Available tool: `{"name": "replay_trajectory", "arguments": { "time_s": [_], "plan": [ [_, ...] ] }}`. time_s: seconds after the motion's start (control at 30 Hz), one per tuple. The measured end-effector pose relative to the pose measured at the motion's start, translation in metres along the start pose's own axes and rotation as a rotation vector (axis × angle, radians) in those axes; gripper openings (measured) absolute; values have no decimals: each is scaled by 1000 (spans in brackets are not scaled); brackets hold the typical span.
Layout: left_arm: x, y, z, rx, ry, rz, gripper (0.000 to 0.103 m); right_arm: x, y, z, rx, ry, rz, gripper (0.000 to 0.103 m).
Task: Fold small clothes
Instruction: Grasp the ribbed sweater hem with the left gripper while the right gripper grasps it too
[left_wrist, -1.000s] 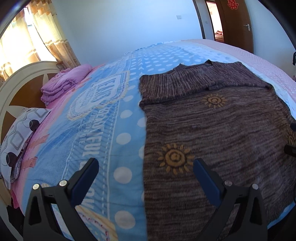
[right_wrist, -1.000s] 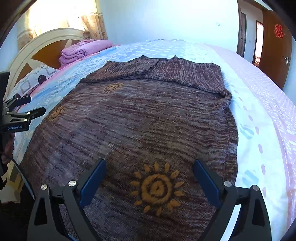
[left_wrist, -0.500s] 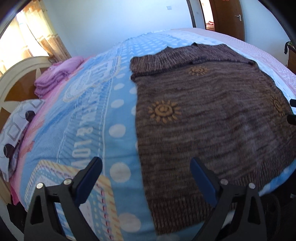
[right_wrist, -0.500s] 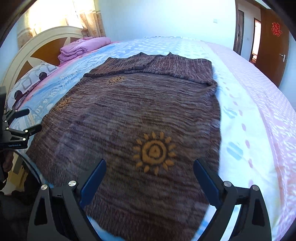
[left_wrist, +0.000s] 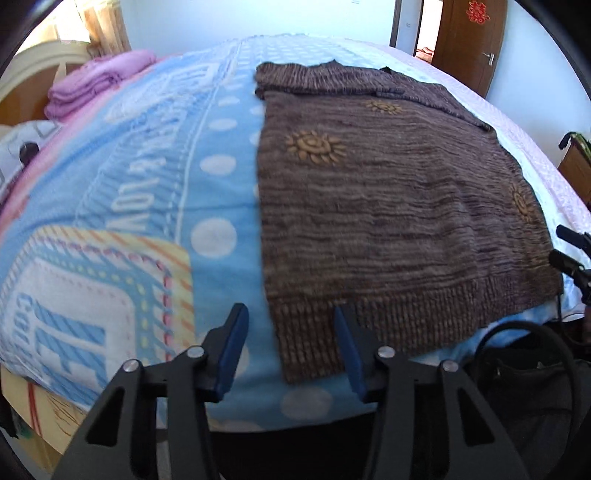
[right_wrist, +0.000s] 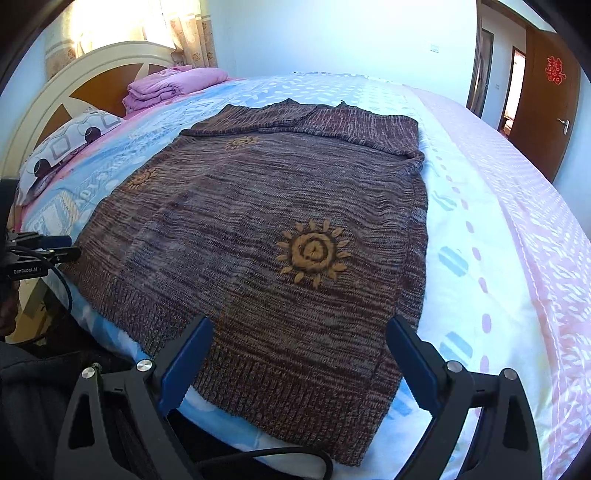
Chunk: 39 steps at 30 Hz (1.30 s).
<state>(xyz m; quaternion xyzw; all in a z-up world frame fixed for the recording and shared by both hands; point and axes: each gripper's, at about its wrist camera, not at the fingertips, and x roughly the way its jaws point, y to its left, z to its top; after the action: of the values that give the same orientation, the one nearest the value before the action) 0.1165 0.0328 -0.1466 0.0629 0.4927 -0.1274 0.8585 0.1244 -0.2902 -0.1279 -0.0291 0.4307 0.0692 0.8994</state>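
Observation:
A brown knitted sweater (left_wrist: 388, 206) with orange sun motifs lies flat on the bed, sleeves folded in at the far end, ribbed hem (right_wrist: 280, 391) at the near edge. My left gripper (left_wrist: 290, 332) hovers over the hem's left corner with its jaws closing. The corner lies between the blue pads (left_wrist: 236, 332), which do not press on it. My right gripper (right_wrist: 299, 350) stands open wide over the hem's right part, nothing pinched. In the right wrist view the left gripper (right_wrist: 40, 251) shows at the sweater's left edge. The right gripper (left_wrist: 572, 254) shows at the left view's right border.
The bed carries a blue and pink patterned blanket (left_wrist: 122, 192). Folded pink bedding (right_wrist: 173, 85) and a patterned pillow (right_wrist: 62, 151) lie by the headboard (right_wrist: 74, 74). A brown door (right_wrist: 546, 96) stands at the right. A black cable (right_wrist: 258, 454) hangs below the bed's near edge.
Both grippers have drawn back toward the near edge of the bed, so the sweater's hem now lies under them. The left jaws have narrowed from wide open to about half.

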Motion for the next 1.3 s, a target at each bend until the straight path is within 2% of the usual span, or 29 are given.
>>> {"name": "replay_trajectory", "arguments": {
  "time_s": [0.13, 0.2, 0.23, 0.27, 0.3, 0.4, 0.6, 0.8, 0.87, 0.93, 1.03, 1.07, 1.1, 1.13, 1.17, 1.2, 1.3],
  "plan": [
    [1, -2, -8, -15, 3, -15, 50, -1, 2, -2, -8, -4, 7, 95],
    [0, -1, -12, -21, -3, -16, 44, -2, 2, -3, -5, -5, 10, 95],
    [-1, -2, -13, -15, -7, -21, 33, -2, 2, -3, -5, -5, 9, 95],
    [-1, -3, -13, -13, -9, -32, 17, -3, 1, -4, -5, -6, 9, 95],
    [-2, -4, -13, -11, -9, -59, 12, -4, 1, -4, -4, -7, 7, 95],
    [-7, -10, -14, 20, -28, -40, 10, -9, -4, -6, 7, -13, 0, 95],
    [-15, -5, -11, 11, -57, -45, 9, -28, -30, -19, 92, -18, -30, 95],
    [-17, 0, -7, 1, -76, -54, 9, -28, -48, -36, 181, 45, -13, 95],
    [-19, 0, -7, 0, -85, -54, 9, -26, -48, -39, 168, 55, -14, 86],
    [-20, 1, -5, -1, -97, -54, 9, -23, -47, -40, 166, 75, 6, 71],
    [-21, 1, -5, 5, -104, -51, 9, -13, -47, -44, 182, 120, 54, 60],
    [-20, 0, -5, 8, -104, -47, 9, -9, -47, -46, 187, 135, 60, 59],
    [-19, 0, -6, 10, -102, -45, 9, -9, -46, -47, 185, 135, 52, 53],
    [-18, 0, -5, 10, -102, -46, 8, -10, -43, -48, 169, 133, 42, 32],
    [-18, 0, -5, 10, -105, -47, 8, -11, -41, -47, 153, 133, 53, 16],
    [-20, 0, -4, 10, -112, -47, 8, -13, -42, -46, 164, 125, 89, 6],
    [-28, 2, 0, 1, -146, -55, 8, -20, -47, -44, 194, 83, 121, 6]
  ]
}}
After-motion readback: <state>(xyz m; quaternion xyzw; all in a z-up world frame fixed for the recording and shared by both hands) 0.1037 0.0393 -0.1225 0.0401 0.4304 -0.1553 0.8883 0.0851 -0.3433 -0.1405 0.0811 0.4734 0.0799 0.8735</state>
